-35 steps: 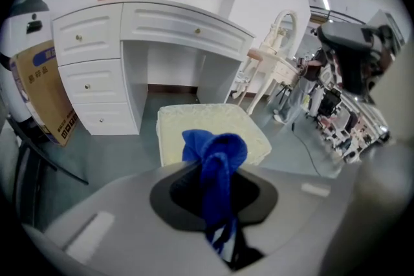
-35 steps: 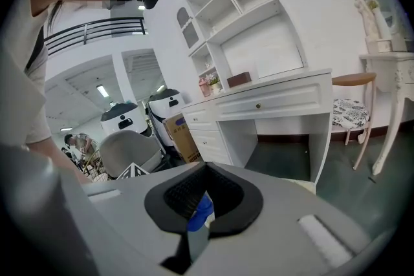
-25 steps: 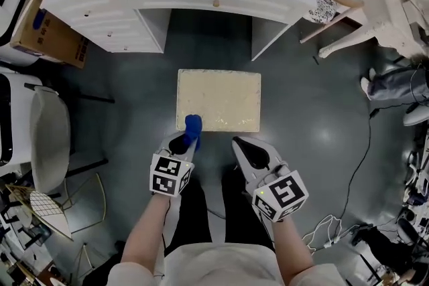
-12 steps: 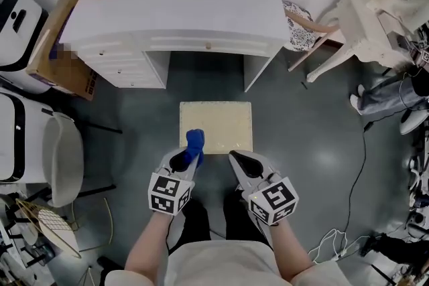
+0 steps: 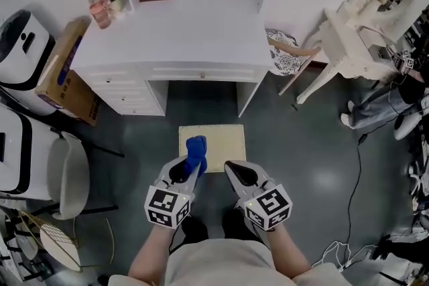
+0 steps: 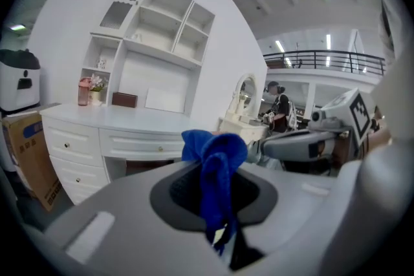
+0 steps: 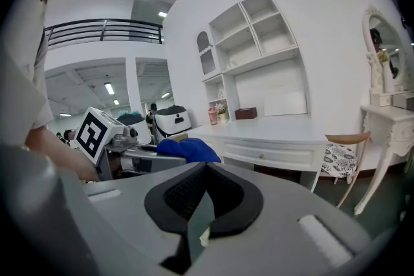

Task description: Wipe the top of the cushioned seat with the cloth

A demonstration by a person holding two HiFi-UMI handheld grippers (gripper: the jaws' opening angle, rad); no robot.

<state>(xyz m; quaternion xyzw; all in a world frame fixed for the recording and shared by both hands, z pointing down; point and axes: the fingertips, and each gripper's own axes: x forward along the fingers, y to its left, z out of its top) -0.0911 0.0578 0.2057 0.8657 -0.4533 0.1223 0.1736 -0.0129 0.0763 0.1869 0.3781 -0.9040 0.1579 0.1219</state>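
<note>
The left gripper [image 5: 190, 167] has its jaws clamped on the blue cloth [image 5: 196, 147], which bunches up past the jaw tips over the near left edge of the cushioned seat [image 5: 224, 137]. The right gripper [image 5: 236, 172] hangs just off the seat's near edge, jaws pressed together with nothing between them. A white desk [image 5: 188, 30] stands beyond the seat's far side.

Left tool [image 5: 193, 164] and right tool [image 5: 228, 165] are grey, black-padded.
</note>
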